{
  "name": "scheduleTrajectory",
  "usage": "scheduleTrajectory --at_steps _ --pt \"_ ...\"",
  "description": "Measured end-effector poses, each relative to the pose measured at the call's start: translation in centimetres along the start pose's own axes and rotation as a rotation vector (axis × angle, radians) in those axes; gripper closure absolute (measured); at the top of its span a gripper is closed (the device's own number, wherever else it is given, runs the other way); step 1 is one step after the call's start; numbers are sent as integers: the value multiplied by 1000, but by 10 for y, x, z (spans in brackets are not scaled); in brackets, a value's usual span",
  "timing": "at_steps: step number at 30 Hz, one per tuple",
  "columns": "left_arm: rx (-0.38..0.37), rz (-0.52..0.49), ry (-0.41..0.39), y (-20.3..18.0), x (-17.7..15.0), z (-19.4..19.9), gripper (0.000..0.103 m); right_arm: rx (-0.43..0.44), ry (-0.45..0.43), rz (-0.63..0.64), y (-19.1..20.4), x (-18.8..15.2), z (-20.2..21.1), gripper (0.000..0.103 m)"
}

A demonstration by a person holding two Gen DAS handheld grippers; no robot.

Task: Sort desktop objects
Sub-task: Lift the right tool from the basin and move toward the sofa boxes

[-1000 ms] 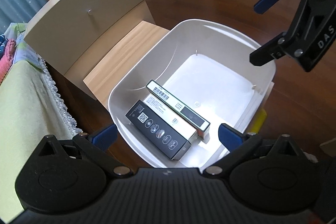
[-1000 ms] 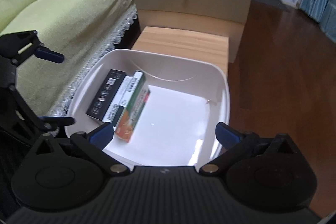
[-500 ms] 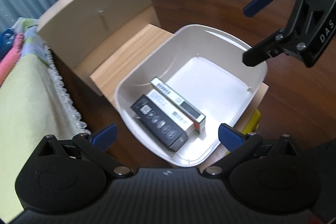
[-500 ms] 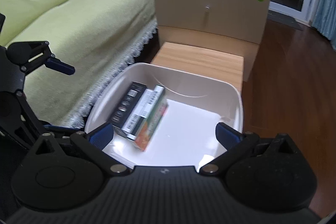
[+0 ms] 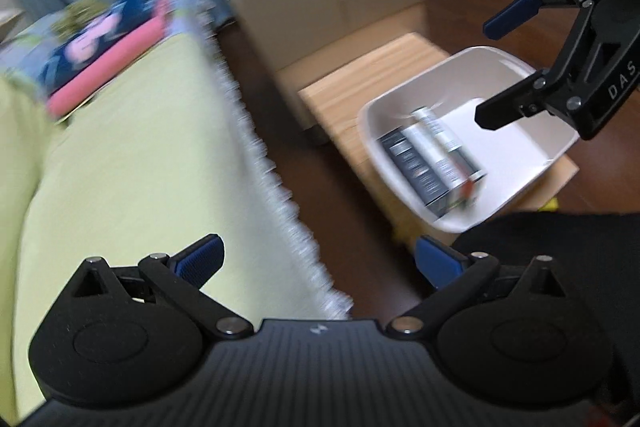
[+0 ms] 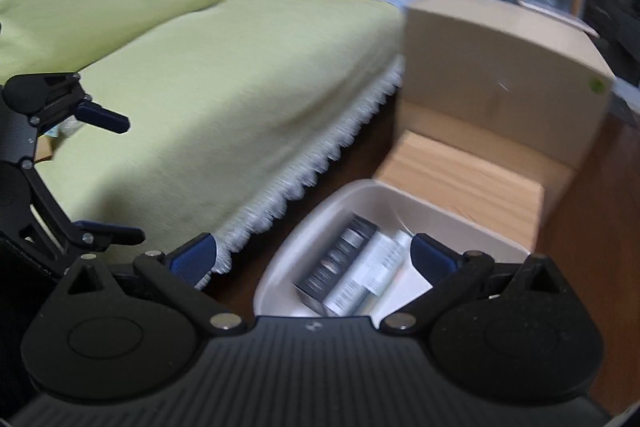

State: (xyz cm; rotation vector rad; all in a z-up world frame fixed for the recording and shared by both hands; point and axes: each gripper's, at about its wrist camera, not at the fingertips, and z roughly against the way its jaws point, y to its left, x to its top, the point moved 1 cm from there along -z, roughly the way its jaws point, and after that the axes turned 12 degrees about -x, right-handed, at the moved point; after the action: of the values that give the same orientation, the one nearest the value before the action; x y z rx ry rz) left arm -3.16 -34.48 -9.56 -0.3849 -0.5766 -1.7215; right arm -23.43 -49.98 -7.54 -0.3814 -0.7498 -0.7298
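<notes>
Along the left wall of the white bin [image 5: 556, 163] three boxes [image 5: 430, 163] sit packed — our left gripper [image 5: 318, 259] and right gripper [image 6: 312, 257], jaws spread and empty, should look for remaining items unhurriedly.

Black ribbed gripper bodies [image 5: 320, 367], silver pivot screws, blue-padded jaws (white "DAS" lettering on one).

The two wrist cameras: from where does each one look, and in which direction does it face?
Left wrist: sits on the left gripper, looks down over the green sofa toward the white bin; both own fingers show, spread and empty, with the right gripper at the upper right.
Right wrist: sits on the right gripper, faces the sofa and beige cabinet, bin below; the left gripper shows at left.
Shared: sofa, cabinet, wooden shelf, bin and the boxes in it.
</notes>
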Motion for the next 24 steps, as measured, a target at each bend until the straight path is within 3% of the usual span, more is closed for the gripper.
scheduleTrajectory --at_steps 11,20,24 --pt "216 283 5 73 -99 90 0 221 -64 167 123 68 -5 1" --pt "333 469 47 127 -187 139 0 403 -69 307 230 91 -14 1" --pt "349 531 48 146 -217 145 0 464 -61 355 275 93 -20 11"
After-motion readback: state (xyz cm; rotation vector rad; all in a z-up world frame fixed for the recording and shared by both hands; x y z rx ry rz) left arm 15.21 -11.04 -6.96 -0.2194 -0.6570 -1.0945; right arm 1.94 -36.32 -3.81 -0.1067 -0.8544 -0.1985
